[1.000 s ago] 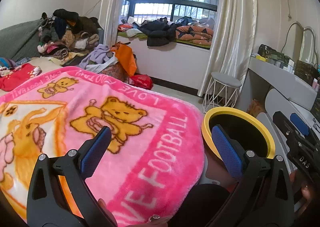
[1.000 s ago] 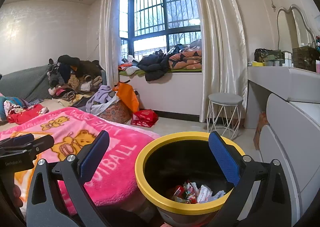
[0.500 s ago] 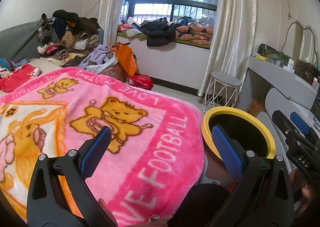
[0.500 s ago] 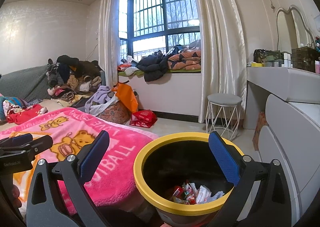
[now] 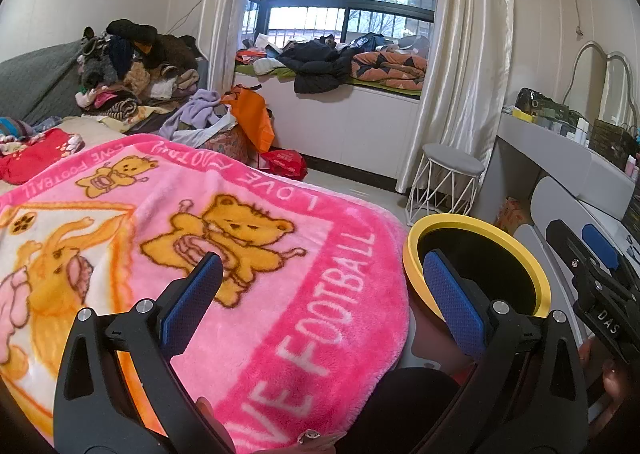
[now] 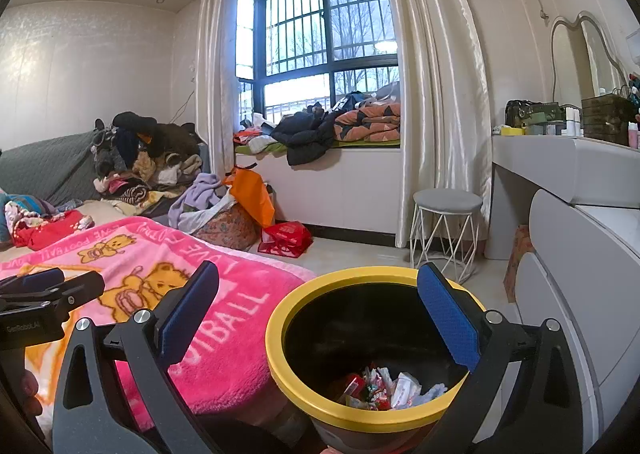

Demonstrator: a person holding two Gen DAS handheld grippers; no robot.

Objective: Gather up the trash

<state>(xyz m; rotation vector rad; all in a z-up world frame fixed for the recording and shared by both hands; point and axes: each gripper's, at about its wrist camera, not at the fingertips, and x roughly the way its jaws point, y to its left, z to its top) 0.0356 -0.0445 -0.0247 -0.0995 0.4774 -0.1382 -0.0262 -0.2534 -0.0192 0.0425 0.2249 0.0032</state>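
Bedroom, pink blanket (image 5: 248, 254) | bin (image 6: 372, 350) w/ trash (image 6: 384, 390) between R gripper (image 6: 320, 318) fingers | both grippers (image 5: 320, 302) apart, empty

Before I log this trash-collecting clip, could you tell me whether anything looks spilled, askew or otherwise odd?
Nothing stands out. The wrappers lie inside the yellow-rimmed bin, which stands upright beside the pink blanket. No litter shows on the blanket. Both the left gripper and right gripper are open and empty.

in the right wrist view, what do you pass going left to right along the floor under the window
orange bag → red bag → stool → cardboard box
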